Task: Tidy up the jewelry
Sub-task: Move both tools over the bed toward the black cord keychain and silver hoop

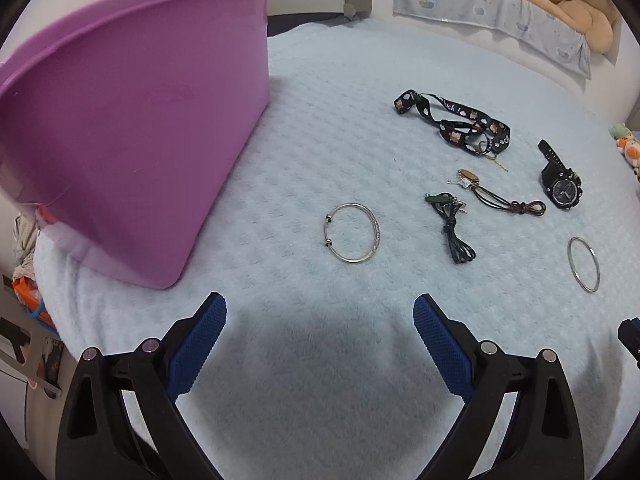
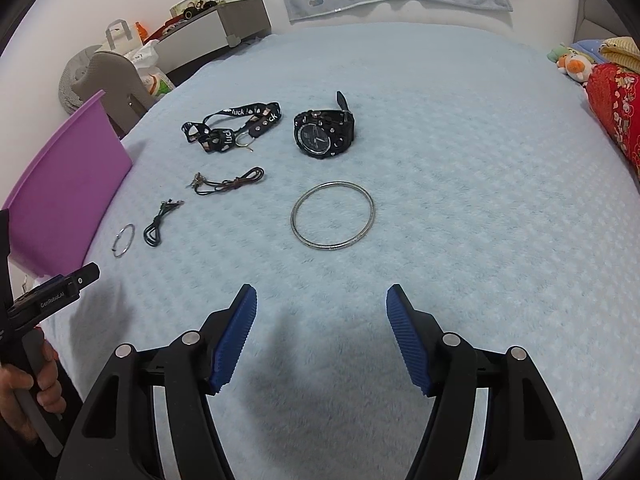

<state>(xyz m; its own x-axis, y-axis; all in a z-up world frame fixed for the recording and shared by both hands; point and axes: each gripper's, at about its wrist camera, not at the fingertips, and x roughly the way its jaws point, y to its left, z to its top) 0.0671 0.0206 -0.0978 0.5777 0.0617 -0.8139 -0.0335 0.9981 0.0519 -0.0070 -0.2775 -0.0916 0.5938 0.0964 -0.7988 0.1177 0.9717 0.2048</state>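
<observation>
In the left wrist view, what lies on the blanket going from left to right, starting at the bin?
Purple bin → open silver bangle → green-pendant cord → brown cord necklace → black watch → plain silver ring bangle. The black lanyard is left out, since it spans above the cords.

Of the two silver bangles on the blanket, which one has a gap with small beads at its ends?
The bangle nearest the purple bin: the beaded bangle has two ball ends. The plain bangle by the watch is a closed ring.
</observation>
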